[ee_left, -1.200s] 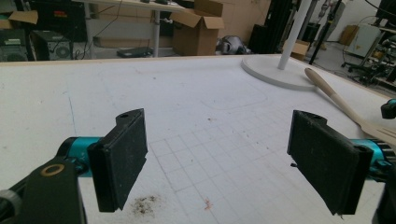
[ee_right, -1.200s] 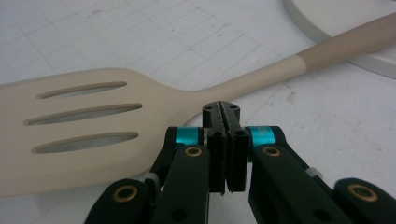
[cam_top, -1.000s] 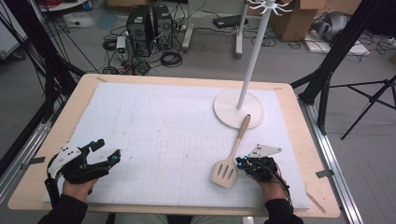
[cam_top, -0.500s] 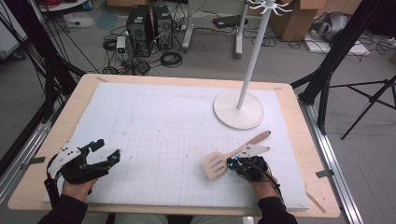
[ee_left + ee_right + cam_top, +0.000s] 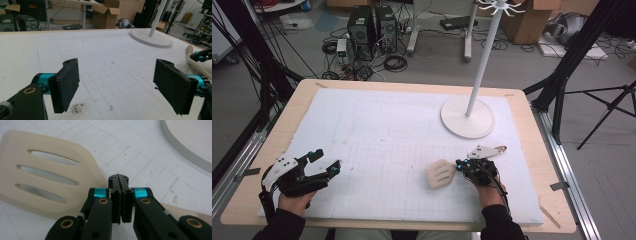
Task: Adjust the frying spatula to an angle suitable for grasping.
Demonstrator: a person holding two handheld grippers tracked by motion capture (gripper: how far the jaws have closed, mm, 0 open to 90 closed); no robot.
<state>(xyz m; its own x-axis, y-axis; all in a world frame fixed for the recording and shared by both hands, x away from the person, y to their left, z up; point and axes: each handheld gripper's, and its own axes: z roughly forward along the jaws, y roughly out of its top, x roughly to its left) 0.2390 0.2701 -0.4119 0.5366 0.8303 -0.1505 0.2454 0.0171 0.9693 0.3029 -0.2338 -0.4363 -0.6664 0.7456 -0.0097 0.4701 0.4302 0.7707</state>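
- Right gripper low over the white gridded mat, near the table's front right, held by the person's right hand
- Jaws pressed together in the right gripper view, no gap between the pads; right gripper seen from behind its closed tips
- Cream slotted spatula lying on the mat, blade just left of the right gripper in the high view, handle running back under the jaws toward the right
- In the right gripper view, spatula blade with three slots to the left and beneath the tips; cannot tell whether the closed jaws pinch its neck or merely sit above it
- Left gripper at the front left of the mat, well apart from the spatula, in the left hand
- Left gripper spread wide, nothing between its pads
- White stand base at the mat's far right, pole rising upright from it
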